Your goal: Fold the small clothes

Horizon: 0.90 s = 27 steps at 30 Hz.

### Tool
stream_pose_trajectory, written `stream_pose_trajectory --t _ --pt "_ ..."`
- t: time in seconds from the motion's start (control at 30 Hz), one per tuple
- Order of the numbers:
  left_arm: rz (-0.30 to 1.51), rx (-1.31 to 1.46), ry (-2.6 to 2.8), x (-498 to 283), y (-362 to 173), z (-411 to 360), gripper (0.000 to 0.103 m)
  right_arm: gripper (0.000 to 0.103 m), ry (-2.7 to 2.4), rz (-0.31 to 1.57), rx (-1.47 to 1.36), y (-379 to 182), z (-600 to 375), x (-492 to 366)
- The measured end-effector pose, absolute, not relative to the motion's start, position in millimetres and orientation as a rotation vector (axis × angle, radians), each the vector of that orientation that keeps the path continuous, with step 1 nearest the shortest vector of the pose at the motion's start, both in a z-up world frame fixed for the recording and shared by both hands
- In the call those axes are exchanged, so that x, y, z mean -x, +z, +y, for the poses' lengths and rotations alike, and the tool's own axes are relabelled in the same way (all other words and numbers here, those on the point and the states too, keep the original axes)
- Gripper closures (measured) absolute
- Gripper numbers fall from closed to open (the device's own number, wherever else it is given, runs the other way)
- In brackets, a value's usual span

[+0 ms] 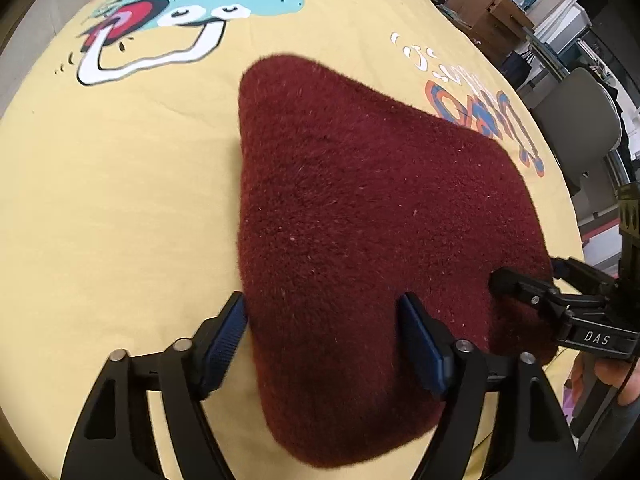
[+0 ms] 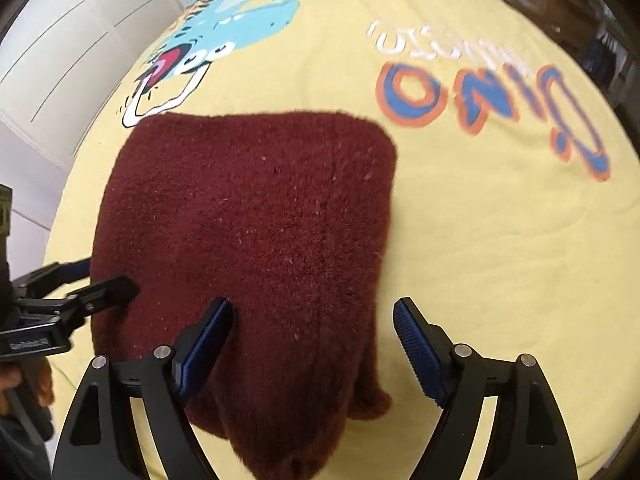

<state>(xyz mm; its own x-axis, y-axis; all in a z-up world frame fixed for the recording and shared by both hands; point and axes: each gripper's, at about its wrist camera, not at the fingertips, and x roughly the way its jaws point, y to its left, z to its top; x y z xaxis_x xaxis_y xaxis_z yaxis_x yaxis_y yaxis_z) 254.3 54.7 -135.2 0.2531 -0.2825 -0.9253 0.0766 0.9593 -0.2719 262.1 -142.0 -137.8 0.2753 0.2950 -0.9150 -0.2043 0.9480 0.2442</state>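
A: Where is the dark red fleece cloth [image 1: 360, 240]?

B: It lies folded on the yellow sheet [image 1: 120, 200], which has a cartoon dinosaur [image 2: 240, 12] and orange-blue letters [image 2: 492, 100]; I read "Dino", but upside down.

A: And the tools?

B: The left gripper [image 1: 324, 340] is spread wide, its blue pads on both sides of the cloth's near part. The right gripper [image 2: 312, 340] is spread too, one pad on the cloth, the other over the sheet. On the right gripper's body is written "DAS".
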Motion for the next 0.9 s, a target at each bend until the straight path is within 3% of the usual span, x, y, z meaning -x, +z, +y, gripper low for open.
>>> stream_pose_trajectory --t 0.07,0.13,0.17,0.9 --pt "1.277 0.158 -0.237 -253.3 -128.8 48.7 0.007 0.011 0.327 1.227 -0.074 -130.5 -151.3 -252.1" --pt "1.26 0.123 -0.226 -245.0 -122.8 47.4 0.005 0.0 0.323 1.199 -0.07 -127.6 -152.0 -243.0" --pt "1.25 0.112 -0.22 -240.5 -120.7 48.2 0.002 0.0 0.324 1.187 -0.068 -126.0 -152.0 -237.2" --pt "1.159 0.135 -0.174 -219.4 -171.2 66.5 0.0 0.0 0.25 1.113 -0.084 -173.4 -182.0 -216.9"
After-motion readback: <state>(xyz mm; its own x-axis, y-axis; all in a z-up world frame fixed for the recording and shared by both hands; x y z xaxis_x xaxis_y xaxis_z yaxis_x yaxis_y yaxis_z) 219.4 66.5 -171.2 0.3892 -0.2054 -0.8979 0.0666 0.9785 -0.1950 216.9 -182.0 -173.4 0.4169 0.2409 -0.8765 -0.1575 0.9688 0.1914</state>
